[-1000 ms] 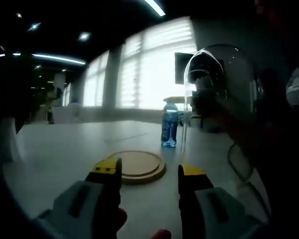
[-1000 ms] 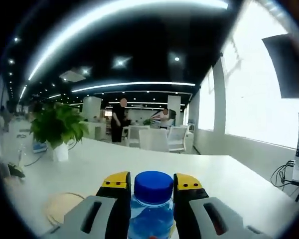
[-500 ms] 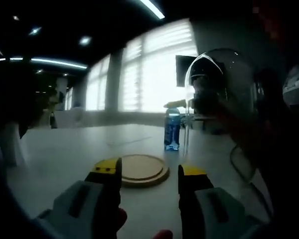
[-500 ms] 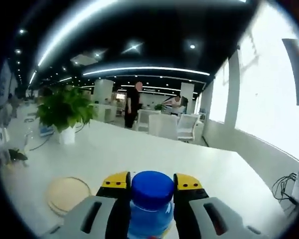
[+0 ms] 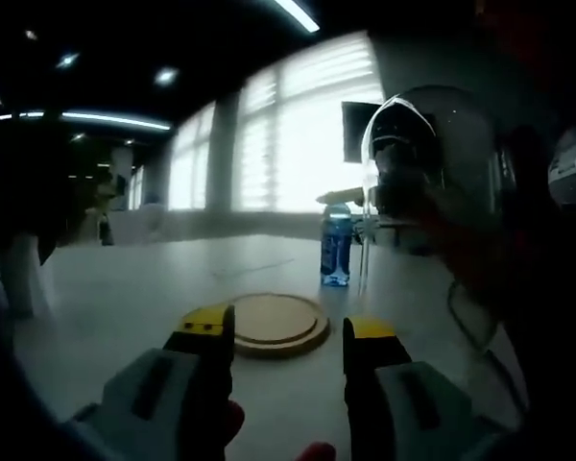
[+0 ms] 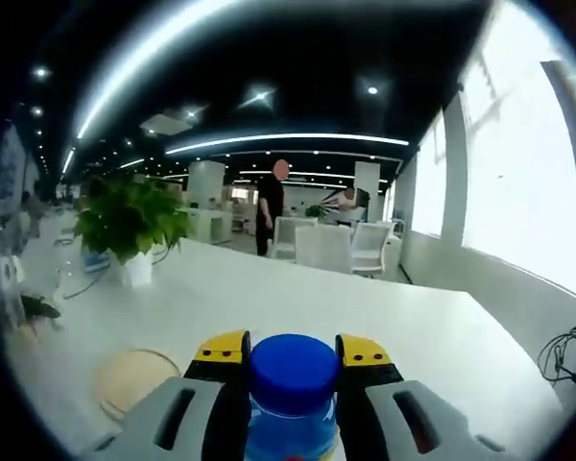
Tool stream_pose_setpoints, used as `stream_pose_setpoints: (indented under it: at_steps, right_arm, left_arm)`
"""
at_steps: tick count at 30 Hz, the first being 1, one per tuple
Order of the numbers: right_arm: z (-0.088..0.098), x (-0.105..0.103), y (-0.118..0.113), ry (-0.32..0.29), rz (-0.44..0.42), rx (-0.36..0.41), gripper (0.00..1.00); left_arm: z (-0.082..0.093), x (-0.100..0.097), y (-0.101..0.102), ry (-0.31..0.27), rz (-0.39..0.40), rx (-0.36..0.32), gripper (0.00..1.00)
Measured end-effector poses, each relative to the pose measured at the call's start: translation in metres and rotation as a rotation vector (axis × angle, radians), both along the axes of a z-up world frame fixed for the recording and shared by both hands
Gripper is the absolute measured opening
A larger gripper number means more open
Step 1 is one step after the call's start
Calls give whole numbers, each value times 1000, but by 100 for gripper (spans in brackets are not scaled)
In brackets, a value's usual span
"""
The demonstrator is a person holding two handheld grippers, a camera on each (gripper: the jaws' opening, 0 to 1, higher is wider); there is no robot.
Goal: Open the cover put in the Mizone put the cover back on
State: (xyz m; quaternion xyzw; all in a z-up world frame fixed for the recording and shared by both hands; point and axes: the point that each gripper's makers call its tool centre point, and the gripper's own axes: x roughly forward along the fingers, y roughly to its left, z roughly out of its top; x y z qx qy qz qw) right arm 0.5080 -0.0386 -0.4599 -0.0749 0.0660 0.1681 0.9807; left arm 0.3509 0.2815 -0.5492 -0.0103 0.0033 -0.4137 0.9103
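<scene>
White table (image 5: 125, 288): one wooden base (image 5: 274, 323), one Mizone bottle (image 6: 293, 389), one glass cover (image 5: 427, 182).

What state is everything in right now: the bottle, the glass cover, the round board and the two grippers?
Mizone bottle: capped, upright, clamped in the right gripper.
Glass cover: lifted off the board.
Wooden board: flat on the table, bare.
Right gripper: shut on the bottle.
Left gripper: open, empty.

Bright windows (image 5: 288, 144), white table (image 6: 317, 307), ceiling light strips (image 6: 269, 142), potted plant (image 6: 130, 226), white chairs (image 6: 331, 248)
</scene>
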Motion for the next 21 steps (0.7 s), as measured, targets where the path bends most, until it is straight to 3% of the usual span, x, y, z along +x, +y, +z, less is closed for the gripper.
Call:
stream_pose_setpoints:
  at_steps: [5, 8, 10, 11, 13, 17, 20, 21]
  right_arm:
    - [0, -1, 0, -3, -6, 0, 27]
    - [0, 0, 0, -6, -10, 1, 27]
    - [0, 0, 0, -7, -9, 3, 27]
    - [0, 0, 0, -6, -9, 4, 27]
    - [0, -1, 0, -7, -8, 5, 27]
    - [0, 0, 0, -8, -10, 5, 27]
    - [0, 0, 0, -10, -8, 6, 28]
    - [0, 0, 0, -9, -7, 8, 28]
  left_arm:
    - [1, 3, 1, 38, 19, -38, 39]
    - [-2, 7, 3, 45, 50, -16, 42]
    - [0, 2, 0, -8, 17, 35, 24]
    - [5, 4, 1, -19, 48, 8, 18]
    - [16, 2, 0, -74, 40, -16, 19]
    - [22, 0, 4, -180, 68, 44, 27]
    - [17, -2, 4, -91, 55, 1, 19]
    - [18, -1, 7, -75, 83, -26, 18]
